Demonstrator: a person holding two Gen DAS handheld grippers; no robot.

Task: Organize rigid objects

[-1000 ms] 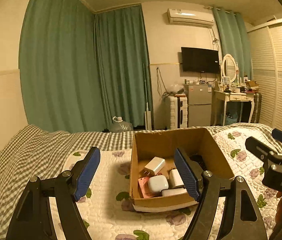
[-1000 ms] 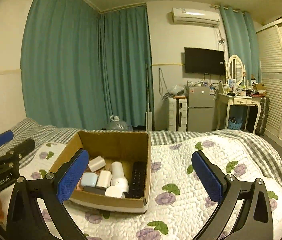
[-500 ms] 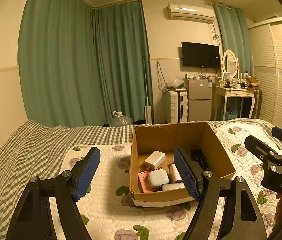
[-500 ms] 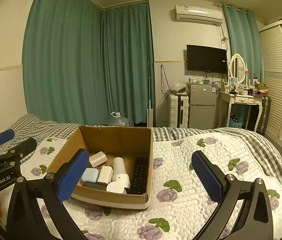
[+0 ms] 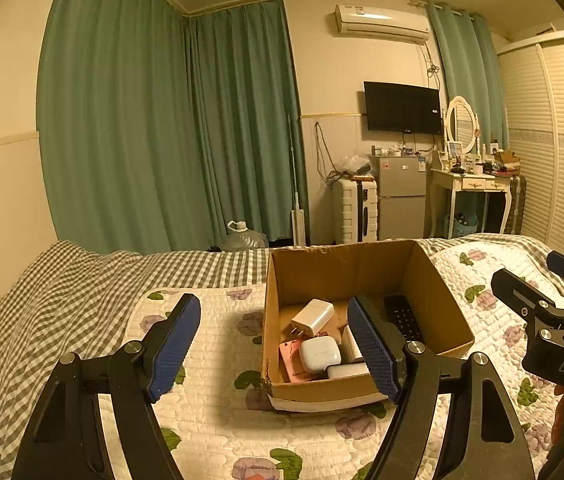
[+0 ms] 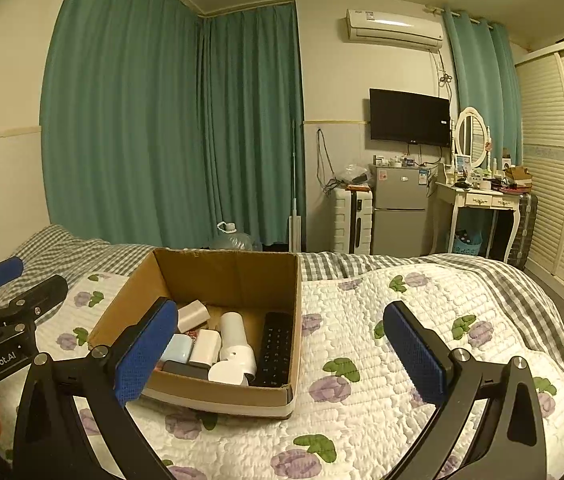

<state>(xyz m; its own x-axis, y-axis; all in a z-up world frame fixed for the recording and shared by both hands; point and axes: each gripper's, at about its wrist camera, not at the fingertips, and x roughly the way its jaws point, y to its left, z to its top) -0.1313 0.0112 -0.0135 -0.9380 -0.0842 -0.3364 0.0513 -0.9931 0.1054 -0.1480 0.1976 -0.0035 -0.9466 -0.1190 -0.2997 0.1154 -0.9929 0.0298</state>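
Over the last second both views have lifted and drawn back a little, so the box (image 5: 366,320) sits lower and more of its inside shows; the things in it have not shifted. That suggests the items are already gathered and the task is near its end, or a next pick is being sized up.

The left claw (image 5: 273,348) hangs released and empty above the quilt (image 5: 209,360), its left pad over bare quilting, its right pad in front of the box's middle. In the box, from left: a white charger (image 5: 313,316), a pink case (image 5: 292,360), a white earbud case (image 5: 320,354), then a black remote (image 5: 402,316) along the right wall.

The right claw (image 6: 282,352) is likewise spread wide and holds nothing, level and pointed down the bed. Its left pad overlaps the box's near left corner; its right pad is over open quilt, well apart from the box. The box rests on the bed, between the two claws.
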